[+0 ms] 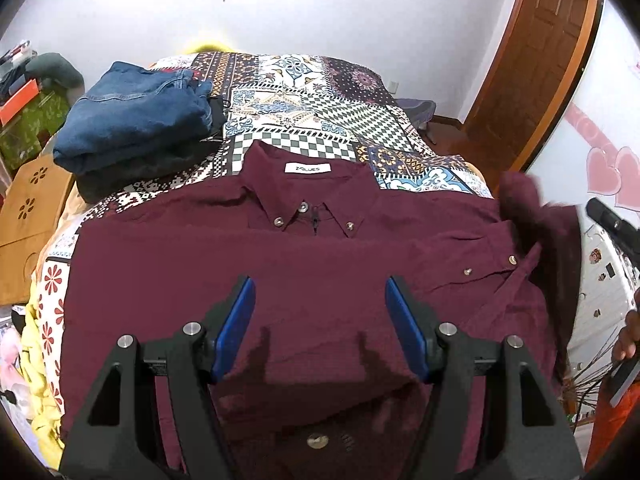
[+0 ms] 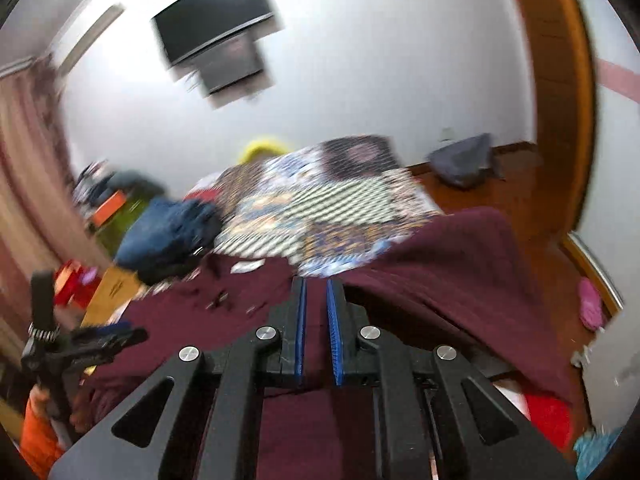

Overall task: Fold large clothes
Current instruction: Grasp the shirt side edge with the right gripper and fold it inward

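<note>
A maroon button-down shirt lies front up on the patterned bedspread, collar at the far side with a white label. Its left side is folded in; its right sleeve is lifted at the right edge. My left gripper is open and empty just above the shirt's lower front. In the blurred right wrist view my right gripper is nearly closed on a fold of the maroon shirt, which rises over the fingers. The left gripper shows at the left there.
Folded blue jeans on dark clothes sit at the bed's far left. A wooden box and yellow cloth are beside the bed on the left. A wooden door stands far right. A wall TV hangs ahead.
</note>
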Motion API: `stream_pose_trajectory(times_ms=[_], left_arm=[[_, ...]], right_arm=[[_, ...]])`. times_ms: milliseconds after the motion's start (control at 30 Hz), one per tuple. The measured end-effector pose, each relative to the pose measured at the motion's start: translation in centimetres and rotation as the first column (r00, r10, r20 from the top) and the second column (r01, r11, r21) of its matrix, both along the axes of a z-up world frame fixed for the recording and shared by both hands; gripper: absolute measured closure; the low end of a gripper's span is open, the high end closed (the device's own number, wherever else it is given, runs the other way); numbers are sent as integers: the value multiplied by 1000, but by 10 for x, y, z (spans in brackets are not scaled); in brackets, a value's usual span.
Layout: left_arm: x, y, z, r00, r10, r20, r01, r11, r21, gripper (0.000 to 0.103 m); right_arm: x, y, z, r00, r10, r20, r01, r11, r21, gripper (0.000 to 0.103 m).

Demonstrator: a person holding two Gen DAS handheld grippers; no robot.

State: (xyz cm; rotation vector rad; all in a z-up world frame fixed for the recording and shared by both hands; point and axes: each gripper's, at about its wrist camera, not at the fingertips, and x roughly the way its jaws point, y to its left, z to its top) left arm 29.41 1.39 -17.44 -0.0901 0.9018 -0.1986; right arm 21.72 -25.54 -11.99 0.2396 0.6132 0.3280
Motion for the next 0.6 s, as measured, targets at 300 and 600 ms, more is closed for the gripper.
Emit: stream_pose_trajectory(times_ms=[300, 600], left_arm=[[-6, 12, -3, 1000, 16, -4, -16, 1000, -18, 37], [-3, 1, -3, 1000, -2, -11, 2, 1000, -11, 36]], right_arm=[[7, 50, -26, 993, 71, -91, -84, 984, -155, 94], [-9, 11, -5, 987, -156, -22, 144, 949, -281, 34]])
